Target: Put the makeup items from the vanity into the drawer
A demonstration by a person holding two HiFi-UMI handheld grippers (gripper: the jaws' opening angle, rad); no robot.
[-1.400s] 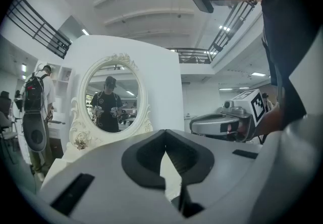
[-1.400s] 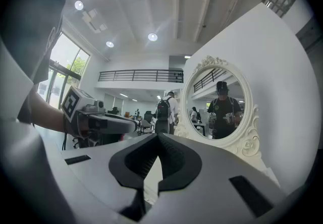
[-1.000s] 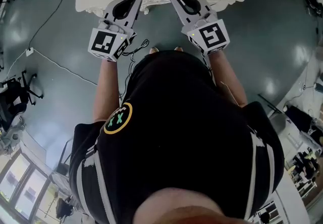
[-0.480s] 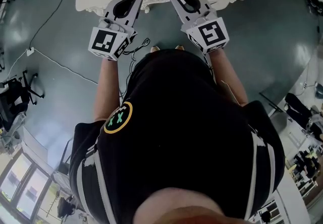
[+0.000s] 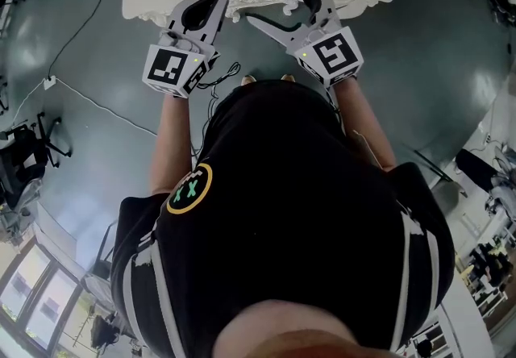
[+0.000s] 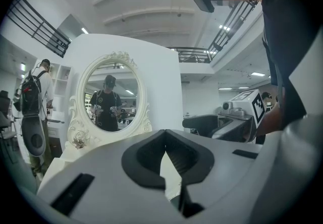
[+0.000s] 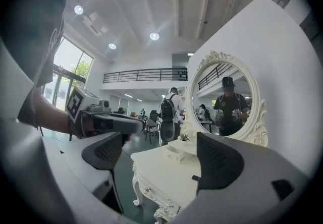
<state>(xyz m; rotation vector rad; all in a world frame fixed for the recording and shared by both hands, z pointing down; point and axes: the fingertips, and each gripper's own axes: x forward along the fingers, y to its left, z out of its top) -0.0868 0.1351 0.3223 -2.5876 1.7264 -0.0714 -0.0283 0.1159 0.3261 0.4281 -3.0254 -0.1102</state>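
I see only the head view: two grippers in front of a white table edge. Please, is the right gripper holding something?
Observer: No. The right gripper view shows nothing between the jaws of the right gripper, and they are opening.
Operator: And the left one?
Observer: The left gripper is shut, with nothing in it.
Operator: What stands at the back of the vanity?
Observer: On the vanity stands an oval mirror in an ornate white frame.
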